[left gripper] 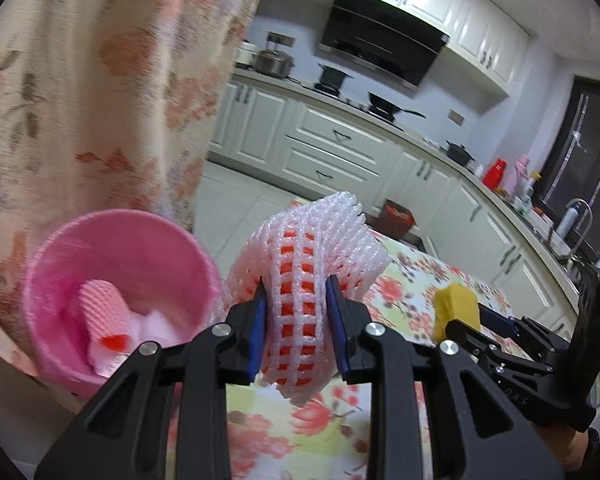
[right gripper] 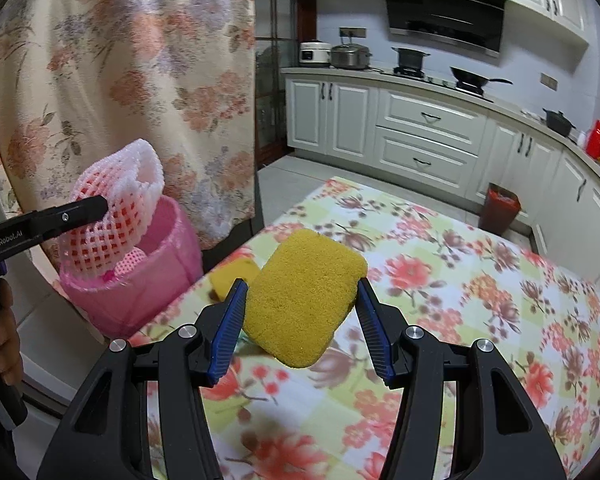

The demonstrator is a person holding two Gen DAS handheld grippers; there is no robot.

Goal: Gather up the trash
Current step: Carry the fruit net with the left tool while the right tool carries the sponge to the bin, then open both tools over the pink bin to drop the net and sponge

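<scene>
My left gripper (left gripper: 298, 320) is shut on a white foam fruit net (left gripper: 308, 264) with orange showing through its mesh. It holds the net in the air just right of a pink bin (left gripper: 148, 248); in the right wrist view the foam net (right gripper: 112, 208) hangs over the pink bin's (right gripper: 148, 292) rim. The bin holds pink and white foam scraps. My right gripper (right gripper: 300, 316) is shut on a yellow sponge (right gripper: 304, 296), lifted above the floral tablecloth (right gripper: 460, 280). A second yellow piece (right gripper: 232, 274) lies on the cloth behind it. The right gripper (left gripper: 460, 320) also shows at the left view's right edge.
A floral curtain (right gripper: 140, 80) hangs right behind the bin. White kitchen cabinets (right gripper: 420, 132) with pots and a stove run along the far wall. A red-brown bin (right gripper: 500, 208) stands on the floor beyond the table. A hand (right gripper: 4, 340) grips the left gripper's handle.
</scene>
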